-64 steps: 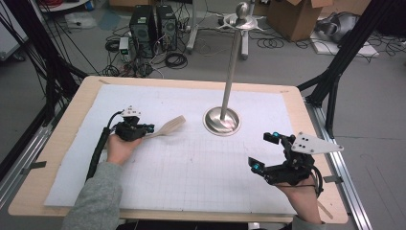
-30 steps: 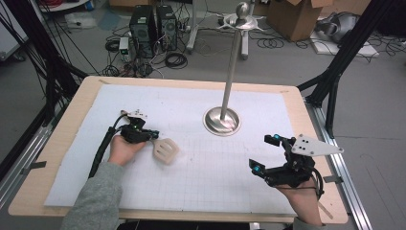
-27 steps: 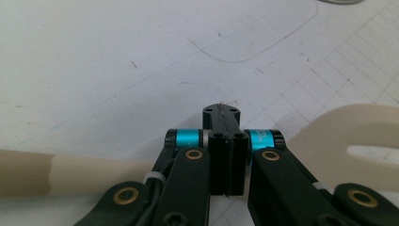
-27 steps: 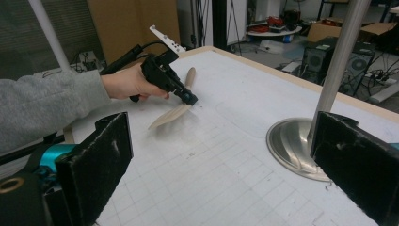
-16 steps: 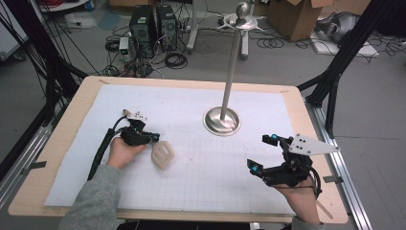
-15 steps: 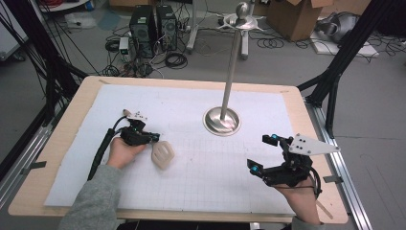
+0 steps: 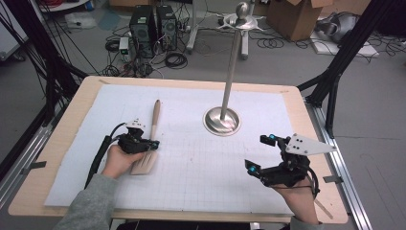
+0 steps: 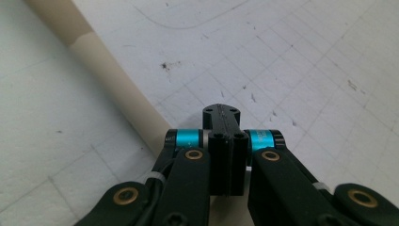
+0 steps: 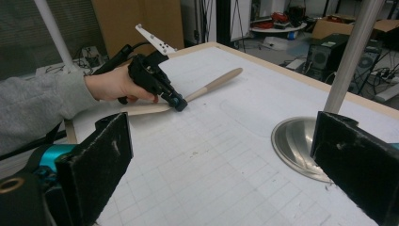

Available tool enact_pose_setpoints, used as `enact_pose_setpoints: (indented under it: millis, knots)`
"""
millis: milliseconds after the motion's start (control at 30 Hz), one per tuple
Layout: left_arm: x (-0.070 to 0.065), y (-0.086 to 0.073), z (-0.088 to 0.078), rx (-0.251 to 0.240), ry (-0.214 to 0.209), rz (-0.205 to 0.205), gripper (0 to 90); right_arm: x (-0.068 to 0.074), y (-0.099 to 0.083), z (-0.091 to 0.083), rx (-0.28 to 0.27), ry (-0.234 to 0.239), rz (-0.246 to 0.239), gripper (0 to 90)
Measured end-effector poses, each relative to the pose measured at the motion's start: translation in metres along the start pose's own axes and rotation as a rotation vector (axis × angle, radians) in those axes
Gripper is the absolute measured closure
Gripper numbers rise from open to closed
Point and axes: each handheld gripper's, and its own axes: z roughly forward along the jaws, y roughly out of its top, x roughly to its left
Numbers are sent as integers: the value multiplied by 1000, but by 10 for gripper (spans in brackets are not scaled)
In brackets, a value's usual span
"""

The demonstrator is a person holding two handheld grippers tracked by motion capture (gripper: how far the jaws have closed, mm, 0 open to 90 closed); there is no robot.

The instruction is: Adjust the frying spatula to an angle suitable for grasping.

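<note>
A: Left hand-held gripper (image 7: pixel 152 143)?
B: Jaws pressed together, seemingly pinching the wooden spatula (image 7: pixel 150 139) at the neck. Blade lies flat on the bench (image 7: pixel 191 191) just behind the jaws, beside the hand; handle runs ahead past the tips.

A: Right hand-held gripper (image 7: pixel 261 153)?
B: Spread wide, nothing between; metal stand (image 7: pixel 222 119) ahead of it, spatula well off to its left

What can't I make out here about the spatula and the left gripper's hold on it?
- Spatula blade: high view, partly under the left gripper and hand.
- Contact at the pads: left gripper view, jaws closed together, their own bodies cover the neck.
- Stand top: right gripper view, cut by the upper edge.
</note>
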Motion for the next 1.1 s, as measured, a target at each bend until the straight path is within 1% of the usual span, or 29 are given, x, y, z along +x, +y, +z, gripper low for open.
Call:
enact_pose_setpoints:
  millis: [100,167,233,333,367,500,567,700,767,867,967,1100]
  knots:
    - [-2,0,-2,18,4,13,899,0,0,0,5,0,-2,50]
    - [-2,0,-3,18,2,6,899,0,0,0,1,1,4,50]
    - [-3,0,-3,24,6,14,900,0,0,-1,6,1,1,50]
    - [-4,0,-5,38,4,12,899,1,0,-1,2,3,7,50]
    - [-4,0,-6,47,5,20,899,0,0,-1,0,2,3,50]
    - [-6,1,-8,62,7,20,899,0,0,0,4,4,6,50]
    - [-6,0,-9,76,8,33,899,1,0,1,5,5,-1,50]
    - [-7,-3,-13,77,3,34,899,1,1,0,1,7,4,50]
    - [-8,-5,-15,74,3,29,899,1,1,-1,2,6,6,50]
    - [-8,-9,-18,75,1,36,899,1,1,-1,-3,5,-2,50]
    - [-9,-13,-22,72,-10,30,899,1,1,-1,-7,6,0,50]
    - [-12,-16,-27,89,-7,37,899,1,1,-1,-2,9,2,50]
